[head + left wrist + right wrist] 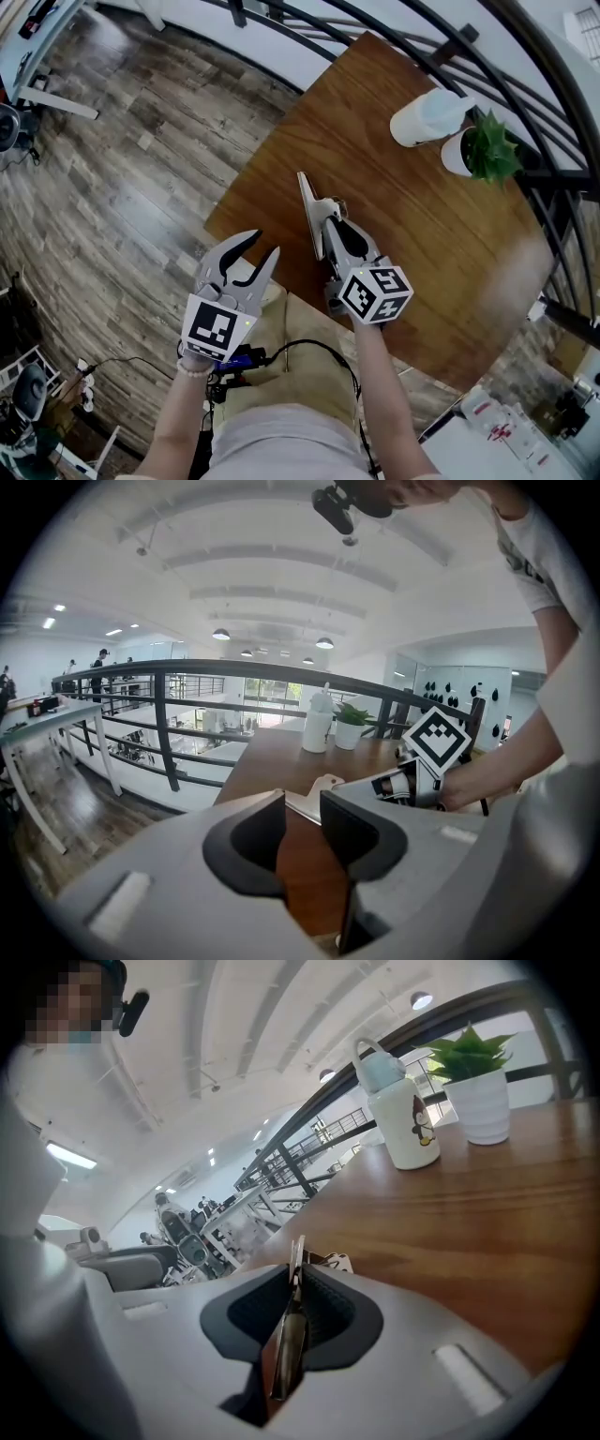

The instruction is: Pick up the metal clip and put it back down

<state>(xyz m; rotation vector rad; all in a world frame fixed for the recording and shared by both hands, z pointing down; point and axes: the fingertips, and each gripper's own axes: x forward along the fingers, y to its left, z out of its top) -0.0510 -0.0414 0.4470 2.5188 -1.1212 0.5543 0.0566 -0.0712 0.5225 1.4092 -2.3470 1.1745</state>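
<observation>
Right gripper (330,211) clamped on metal clip (307,197), left gripper (263,245) jaws apart, penguin-print bottle (403,1110) beyond

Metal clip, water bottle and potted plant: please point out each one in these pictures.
metal clip (310,217), head view, on its long flat plate.
water bottle (398,1129), right gripper view, on its white body.
potted plant (489,148), head view, on its green leaves.

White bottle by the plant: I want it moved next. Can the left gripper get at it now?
Probably, though not straight: the metal clip in the right gripper stands between the open left gripper and the bottle; a detour looks open.
</observation>
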